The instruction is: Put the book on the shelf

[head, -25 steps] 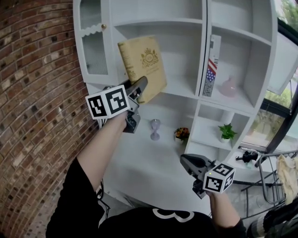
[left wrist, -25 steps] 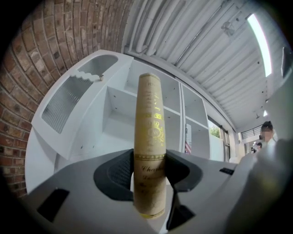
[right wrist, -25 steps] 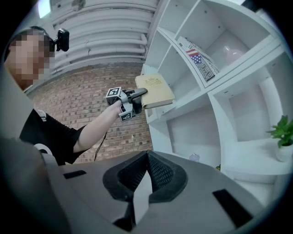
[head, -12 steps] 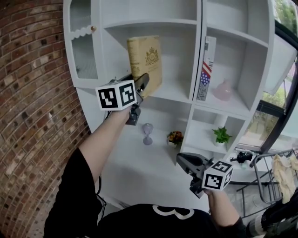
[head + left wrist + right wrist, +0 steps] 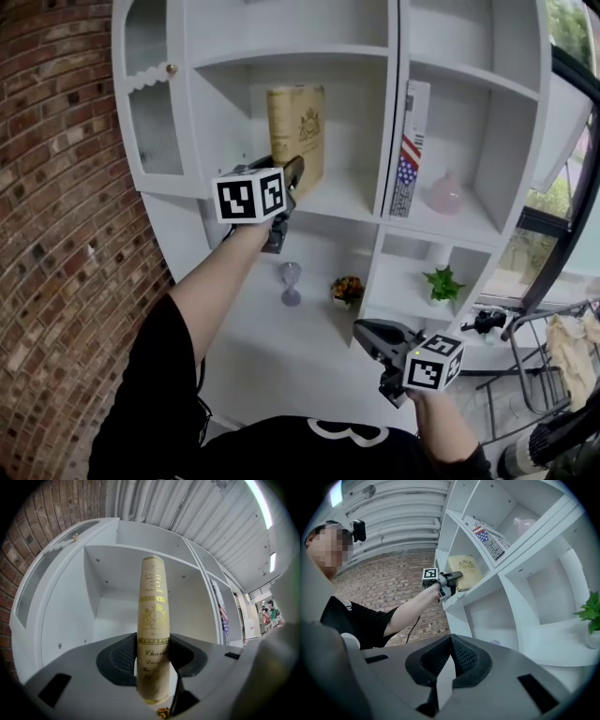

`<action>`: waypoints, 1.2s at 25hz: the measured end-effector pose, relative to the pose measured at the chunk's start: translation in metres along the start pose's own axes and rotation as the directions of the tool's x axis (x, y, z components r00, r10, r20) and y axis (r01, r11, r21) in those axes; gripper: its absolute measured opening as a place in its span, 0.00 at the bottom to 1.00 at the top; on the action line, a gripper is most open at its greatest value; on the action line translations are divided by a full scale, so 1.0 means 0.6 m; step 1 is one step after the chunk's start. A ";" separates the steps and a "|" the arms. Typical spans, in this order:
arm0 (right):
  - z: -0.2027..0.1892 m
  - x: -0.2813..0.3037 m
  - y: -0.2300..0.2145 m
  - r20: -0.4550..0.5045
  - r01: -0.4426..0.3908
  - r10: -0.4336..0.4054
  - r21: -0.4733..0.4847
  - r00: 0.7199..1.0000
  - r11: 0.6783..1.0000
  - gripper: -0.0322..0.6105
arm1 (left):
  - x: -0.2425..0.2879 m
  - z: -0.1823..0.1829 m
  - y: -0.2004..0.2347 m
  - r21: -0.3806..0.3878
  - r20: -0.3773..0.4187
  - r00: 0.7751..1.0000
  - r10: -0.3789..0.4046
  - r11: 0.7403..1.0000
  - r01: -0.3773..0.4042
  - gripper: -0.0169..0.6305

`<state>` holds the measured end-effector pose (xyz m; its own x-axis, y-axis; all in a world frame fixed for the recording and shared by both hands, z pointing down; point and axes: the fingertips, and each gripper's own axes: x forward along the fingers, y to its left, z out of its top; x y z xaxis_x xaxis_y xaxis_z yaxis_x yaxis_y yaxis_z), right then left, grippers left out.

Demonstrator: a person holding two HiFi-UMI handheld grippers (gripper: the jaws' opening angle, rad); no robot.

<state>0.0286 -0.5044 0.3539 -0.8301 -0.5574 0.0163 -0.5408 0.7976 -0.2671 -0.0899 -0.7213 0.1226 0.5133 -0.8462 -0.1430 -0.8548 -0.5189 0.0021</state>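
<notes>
Left gripper point(image 5: 291, 174) jaws pinch the book point(image 5: 295, 127) upright in the shelf point(image 5: 352, 202) bay at twelve o'clock. Setting down and release appear left. Right gripper point(image 5: 367, 331) jaws are pressed together, empty.

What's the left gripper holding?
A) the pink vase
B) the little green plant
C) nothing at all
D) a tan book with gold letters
D: the left gripper view shows the left gripper with its jaws pressed on the spine of the tan book, which stands upright at the white shelf.
</notes>
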 end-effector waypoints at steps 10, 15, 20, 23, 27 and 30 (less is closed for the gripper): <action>-0.006 0.007 -0.025 0.001 0.013 -0.013 0.028 1.000 1.000 0.07 | 0.056 -0.022 0.008 0.004 -0.030 0.999 0.013 1.000 -0.013 0.31; -0.007 -0.003 -0.034 0.001 0.025 -0.025 0.038 1.000 0.999 0.06 | 0.071 -0.032 0.011 0.010 -0.050 0.998 0.033 0.999 -0.033 0.31; -0.011 -0.012 -0.040 0.000 0.029 -0.029 0.057 1.000 0.998 0.07 | 0.074 -0.039 0.012 0.014 -0.049 0.998 0.042 0.999 -0.042 0.32; -0.014 -0.012 -0.040 -0.004 0.029 -0.029 0.061 1.000 0.998 0.07 | 0.074 -0.040 0.010 0.028 -0.047 0.998 0.044 0.999 -0.043 0.32; -0.010 -0.013 -0.037 0.000 0.027 -0.027 0.059 1.000 0.998 0.07 | 0.075 -0.042 0.005 0.047 -0.064 0.997 0.042 0.998 -0.039 0.34; -0.010 -0.015 -0.038 -0.001 0.039 -0.039 0.047 0.999 0.998 0.07 | 0.073 -0.038 0.000 0.053 -0.065 0.997 0.035 0.998 -0.032 0.47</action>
<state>0.0476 -0.5164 0.3658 -0.8086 -0.5876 0.0277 -0.5656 0.7636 -0.3115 -0.0658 -0.7613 0.1388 0.4868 -0.8700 -0.0783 -0.8735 -0.4846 -0.0459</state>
